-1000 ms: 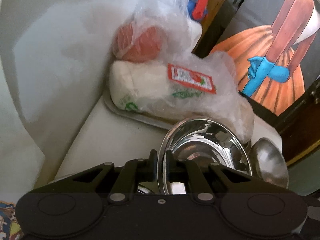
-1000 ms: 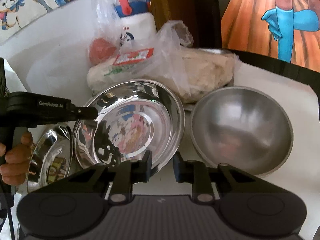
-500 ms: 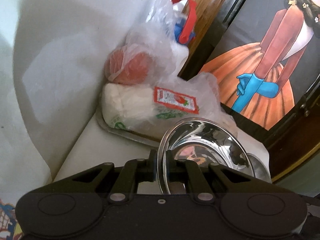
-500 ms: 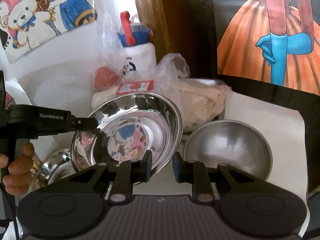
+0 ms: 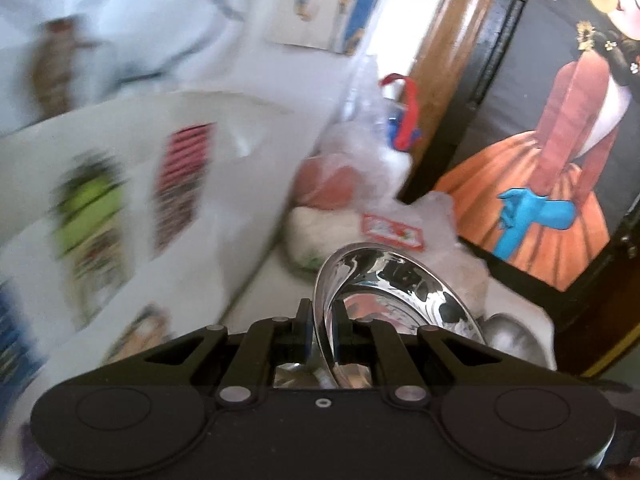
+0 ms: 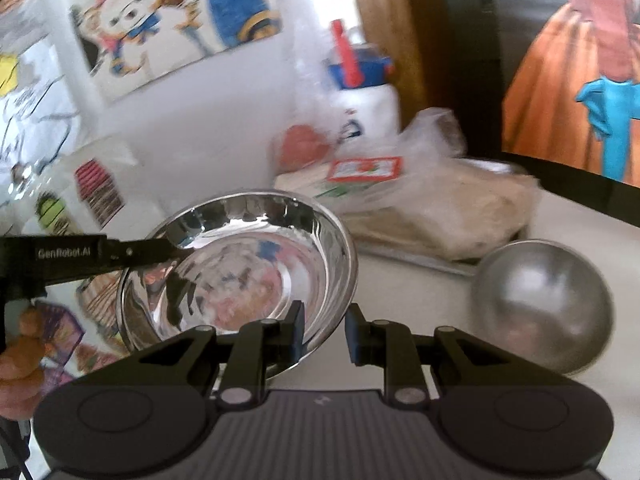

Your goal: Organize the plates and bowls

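My left gripper [image 5: 322, 312] is shut on the rim of a shiny steel bowl [image 5: 396, 292] and holds it tilted above the white table. In the right wrist view it reaches in from the left [image 6: 176, 242], clamped on the far-left rim of the same bowl [image 6: 248, 272]. My right gripper [image 6: 324, 330] stands open by a narrow gap at the bowl's near rim, and the pads do not press on it. A dull grey steel bowl [image 6: 544, 308] rests on the table to the right, also seen low in the left wrist view [image 5: 512, 336].
Bagged food [image 6: 432, 208] lies on a metal tray [image 6: 420, 258] behind the bowls, with a white bottle [image 6: 364, 100] beside it. A printed plastic bag [image 5: 120, 208] stands at the left. A person's hand [image 6: 20, 360] holds the left gripper. A dark painted panel [image 5: 560, 200] closes the right.
Both grippers have risen. The left one has carried the shiny bowl up and away from the table, and its view has swung left. The grey bowl has stayed put.
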The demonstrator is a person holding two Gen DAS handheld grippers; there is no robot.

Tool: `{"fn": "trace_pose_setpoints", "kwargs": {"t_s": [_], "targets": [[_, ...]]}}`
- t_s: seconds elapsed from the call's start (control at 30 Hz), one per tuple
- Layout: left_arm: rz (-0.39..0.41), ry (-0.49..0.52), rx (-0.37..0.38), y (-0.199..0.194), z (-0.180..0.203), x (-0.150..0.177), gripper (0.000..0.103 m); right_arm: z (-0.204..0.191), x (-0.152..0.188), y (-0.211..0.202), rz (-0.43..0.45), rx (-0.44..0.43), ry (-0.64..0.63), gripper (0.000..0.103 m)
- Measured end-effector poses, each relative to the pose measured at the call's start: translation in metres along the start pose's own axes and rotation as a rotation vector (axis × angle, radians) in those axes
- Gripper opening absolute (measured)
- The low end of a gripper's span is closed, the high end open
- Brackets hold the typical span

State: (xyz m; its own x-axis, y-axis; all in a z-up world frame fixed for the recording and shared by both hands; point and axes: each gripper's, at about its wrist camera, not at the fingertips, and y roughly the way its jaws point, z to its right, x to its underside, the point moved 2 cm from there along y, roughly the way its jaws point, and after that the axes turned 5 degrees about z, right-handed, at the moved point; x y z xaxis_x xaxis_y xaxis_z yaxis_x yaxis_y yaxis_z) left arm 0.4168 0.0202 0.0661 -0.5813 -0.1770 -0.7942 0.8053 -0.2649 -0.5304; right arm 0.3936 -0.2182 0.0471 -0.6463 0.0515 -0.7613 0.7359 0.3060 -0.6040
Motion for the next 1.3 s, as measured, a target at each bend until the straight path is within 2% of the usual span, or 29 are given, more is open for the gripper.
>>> {"fn": "trace_pose_setpoints", "kwargs": {"t_s": [0.27,0.5,0.73,1.1,1.3], "targets": [[-0.023,0.012,-0.133,-0.013,-0.029,0.038,0.011,-0.03,0.018,0.023,-0.053,-0.024,-0.099,0.025],[-0.052,0.014,-0.179,-0.011,-0.041,0.057,0.012,-0.04,0.024,0.037,-0.083,-0.004,-0.181,0.025],[-0.091,0.055,-0.245,-0.003,-0.043,0.068,0.013,-0.051,0.03,0.044,-0.091,0.023,-0.286,0.025],[-0.091,0.096,-0.307,-0.004,-0.043,0.07,0.013,-0.069,0.038,0.052,-0.091,0.061,-0.427,0.025],[-0.114,0.129,-0.326,-0.002,-0.039,0.069,0.015,-0.069,0.037,0.056,-0.103,0.064,-0.442,0.025]]}}
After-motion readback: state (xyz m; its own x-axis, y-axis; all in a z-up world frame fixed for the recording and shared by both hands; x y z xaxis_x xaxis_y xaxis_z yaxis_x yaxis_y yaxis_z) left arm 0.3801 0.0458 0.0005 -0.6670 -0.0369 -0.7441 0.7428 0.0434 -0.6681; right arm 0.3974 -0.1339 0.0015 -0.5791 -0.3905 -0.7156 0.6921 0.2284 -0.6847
